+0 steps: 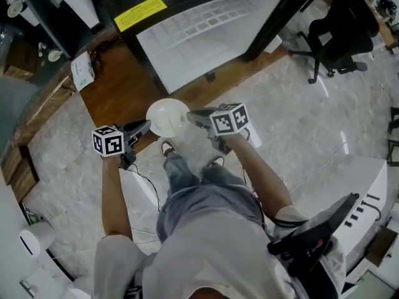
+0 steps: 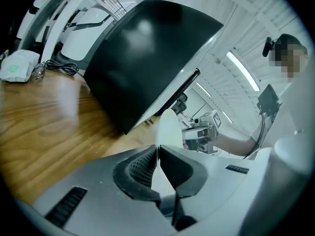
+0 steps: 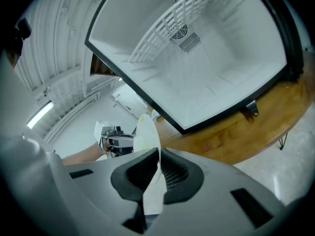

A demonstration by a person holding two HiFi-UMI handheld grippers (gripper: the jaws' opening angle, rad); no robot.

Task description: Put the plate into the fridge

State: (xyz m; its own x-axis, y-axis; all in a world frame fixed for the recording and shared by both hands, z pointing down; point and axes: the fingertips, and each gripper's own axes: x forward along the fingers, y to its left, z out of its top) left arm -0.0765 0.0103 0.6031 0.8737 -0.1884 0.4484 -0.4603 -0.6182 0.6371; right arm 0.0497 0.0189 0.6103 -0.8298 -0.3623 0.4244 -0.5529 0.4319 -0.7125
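Note:
A white round plate (image 1: 167, 116) hangs in the air between my two grippers, in front of the open fridge (image 1: 206, 36). My left gripper (image 1: 148, 125) is shut on the plate's left rim, and the plate (image 2: 167, 127) stands edge-on between the left gripper's (image 2: 157, 154) jaws. My right gripper (image 1: 191, 114) is shut on the opposite rim, and the plate (image 3: 146, 132) rises from the right gripper's (image 3: 158, 156) jaws. The fridge's white inside (image 3: 197, 58) with a wire shelf lies ahead. Its dark door (image 2: 142, 53) stands to the left.
The fridge stands on a wooden platform (image 1: 118, 86). A white packet (image 1: 82, 70) and a cable lie on the platform's left end. A black office chair (image 1: 336, 30) stands at the far right on the marble floor. White equipment (image 1: 374, 192) is close at my right.

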